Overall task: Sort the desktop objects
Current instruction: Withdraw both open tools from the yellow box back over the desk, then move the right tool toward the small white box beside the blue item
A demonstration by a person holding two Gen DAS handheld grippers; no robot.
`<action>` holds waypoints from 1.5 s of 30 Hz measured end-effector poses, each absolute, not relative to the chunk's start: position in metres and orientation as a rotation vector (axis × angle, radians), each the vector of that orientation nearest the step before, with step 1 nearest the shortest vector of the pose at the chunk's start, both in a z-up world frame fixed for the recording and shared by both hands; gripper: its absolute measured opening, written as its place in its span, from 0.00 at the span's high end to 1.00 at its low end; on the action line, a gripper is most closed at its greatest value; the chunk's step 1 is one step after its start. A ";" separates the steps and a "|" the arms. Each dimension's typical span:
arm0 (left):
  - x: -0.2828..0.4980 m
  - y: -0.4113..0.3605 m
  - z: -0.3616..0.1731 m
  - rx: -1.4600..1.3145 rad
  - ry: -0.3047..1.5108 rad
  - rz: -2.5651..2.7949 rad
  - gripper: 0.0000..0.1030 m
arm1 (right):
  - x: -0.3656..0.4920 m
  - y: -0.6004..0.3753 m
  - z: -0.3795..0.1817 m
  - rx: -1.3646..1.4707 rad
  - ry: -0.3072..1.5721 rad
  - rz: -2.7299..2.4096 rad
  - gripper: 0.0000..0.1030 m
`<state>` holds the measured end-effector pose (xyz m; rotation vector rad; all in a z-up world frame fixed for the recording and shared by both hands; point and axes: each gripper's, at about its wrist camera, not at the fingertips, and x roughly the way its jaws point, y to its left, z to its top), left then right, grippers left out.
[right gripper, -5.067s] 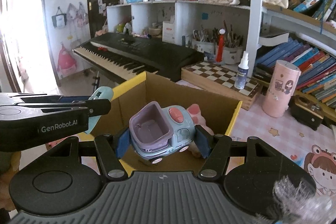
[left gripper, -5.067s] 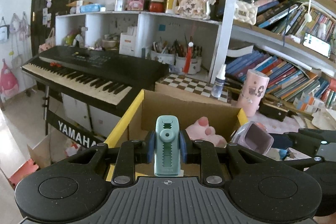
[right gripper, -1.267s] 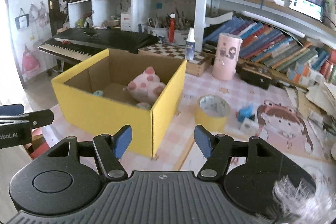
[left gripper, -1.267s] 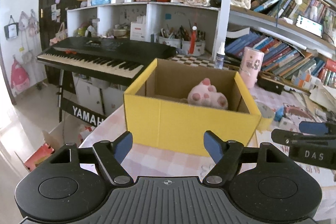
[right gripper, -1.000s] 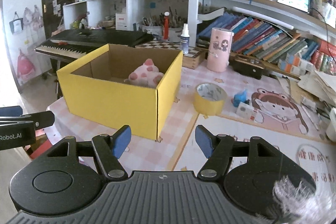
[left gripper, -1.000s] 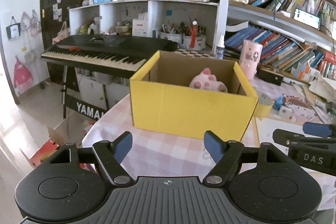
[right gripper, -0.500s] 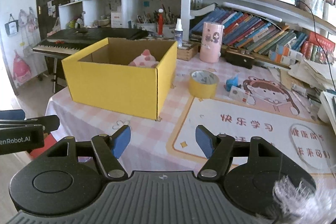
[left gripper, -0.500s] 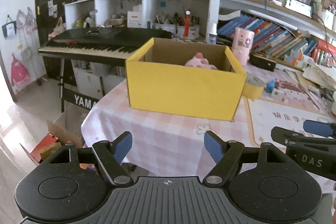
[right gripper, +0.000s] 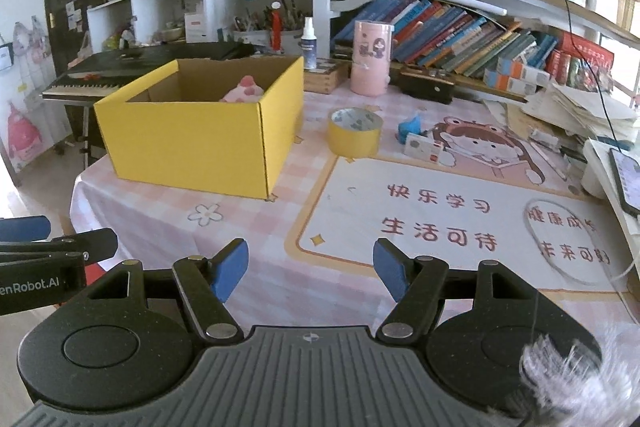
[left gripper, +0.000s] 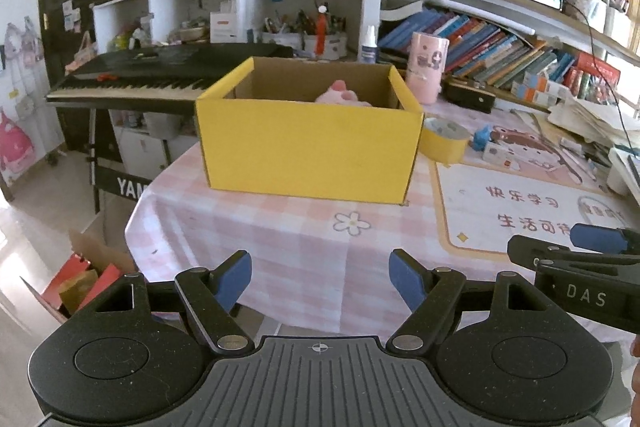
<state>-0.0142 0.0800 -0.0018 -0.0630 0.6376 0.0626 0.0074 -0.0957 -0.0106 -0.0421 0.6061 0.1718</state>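
Note:
A yellow cardboard box (left gripper: 308,143) (right gripper: 192,143) stands open on the pink checked tablecloth, with a pink plush toy (left gripper: 344,95) (right gripper: 245,90) showing above its rim. To its right lie a yellow tape roll (right gripper: 354,133) (left gripper: 442,141), a small blue object (right gripper: 412,126) and a white card (right gripper: 424,149). My left gripper (left gripper: 320,281) stands open and empty well short of the box, over the table's near edge. My right gripper (right gripper: 308,271) is open and empty too, over the printed mat (right gripper: 440,219).
A black keyboard (left gripper: 160,73) stands behind the box at left. A pink cylinder (right gripper: 370,57), a spray bottle (right gripper: 308,45), a dark case (right gripper: 426,87) and book-filled shelves line the back. Paper stacks and a phone (right gripper: 626,179) sit at right. The floor drops off at left.
Both grippers have drawn back from the box and sunk slightly, so the box looks smaller and more tablecloth shows in front. Both stay open and empty.

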 end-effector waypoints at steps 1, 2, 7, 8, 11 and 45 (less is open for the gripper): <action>-0.014 0.079 -0.002 -0.063 0.639 0.059 0.24 | 0.007 -0.097 -0.011 -0.042 0.607 0.168 0.34; -0.013 0.077 -0.003 -0.062 0.641 0.055 0.24 | 0.006 -0.099 -0.011 -0.042 0.608 0.164 0.34; -0.008 0.068 -0.004 -0.047 0.651 0.027 0.24 | 0.006 -0.107 -0.013 -0.035 0.619 0.139 0.33; -0.007 0.066 -0.004 -0.042 0.652 0.020 0.24 | 0.006 -0.109 -0.014 -0.032 0.620 0.133 0.33; -0.001 0.059 -0.005 -0.031 0.653 0.002 0.24 | 0.007 -0.115 -0.016 -0.021 0.626 0.117 0.33; 0.086 -0.043 -0.008 0.049 0.676 -0.181 0.24 | 0.069 -0.214 -0.021 0.047 0.669 -0.042 0.30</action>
